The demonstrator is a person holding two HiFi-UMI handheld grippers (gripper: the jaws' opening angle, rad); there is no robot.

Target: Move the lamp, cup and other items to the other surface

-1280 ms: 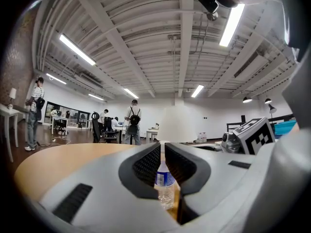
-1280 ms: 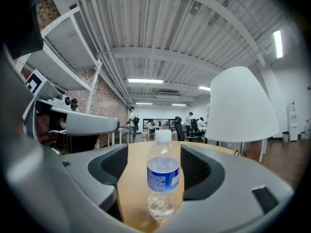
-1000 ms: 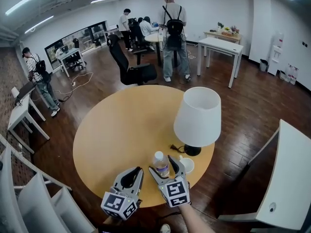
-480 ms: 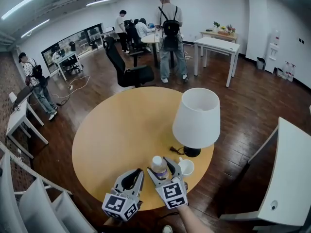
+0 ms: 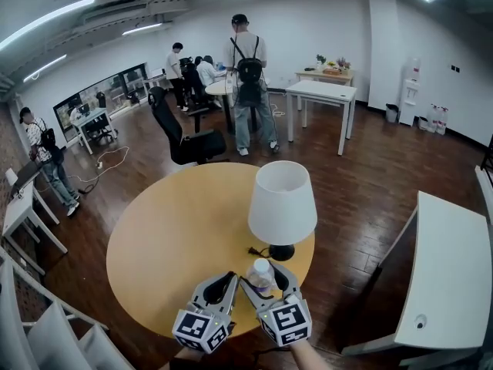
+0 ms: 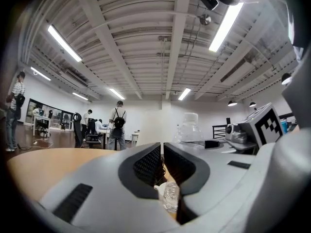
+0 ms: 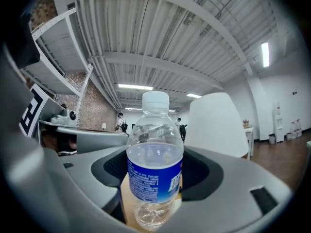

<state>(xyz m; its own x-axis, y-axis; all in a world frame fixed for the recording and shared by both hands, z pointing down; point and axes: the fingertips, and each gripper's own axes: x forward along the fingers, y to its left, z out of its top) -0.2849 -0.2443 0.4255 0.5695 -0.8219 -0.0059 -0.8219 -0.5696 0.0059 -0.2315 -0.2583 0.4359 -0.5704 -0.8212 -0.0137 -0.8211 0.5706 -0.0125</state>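
Now the right gripper (image 5: 263,277), wide a second ago, clamps the water bottle (image 7: 154,159), seemingly ready to lift off the desk (image 5: 177,230); the left gripper (image 5: 223,280) stays narrow, empty.

The right gripper's (image 5: 263,277) jaws, wider 1 second ago, have narrowed onto the bottle (image 5: 262,267) and now press its sides. The lamp (image 5: 282,203) has slid from right of centre to mid-frame, and more of the white surface (image 5: 447,276) shows at the right edge.
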